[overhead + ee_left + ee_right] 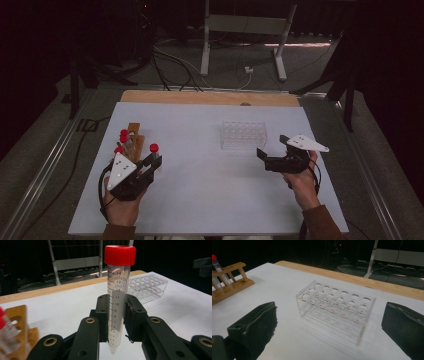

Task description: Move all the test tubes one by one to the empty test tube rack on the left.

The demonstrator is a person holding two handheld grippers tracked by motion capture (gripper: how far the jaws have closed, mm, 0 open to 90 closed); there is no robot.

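A clear graduated tube with a red cap (118,287) stands upright between the pads of my left gripper (117,315), which is shut on it. From above, that tube (154,148) and my left gripper (152,161) sit just right of a wooden rack (135,136) that holds other red-capped tubes. A clear plastic rack (243,135) with several empty holes stands right of centre. My right gripper (271,148) is open beside the rack's near right corner. In the right gripper view the clear rack (334,307) lies ahead between the wide-apart pads (259,320) of my right gripper (332,327).
The white table top (200,190) has a wooden strip (210,97) along its far edge. Beyond it are a metal stand (240,25) and cables on the floor. The wooden rack (229,282) with a capped tube (217,267) shows far left in the right gripper view.
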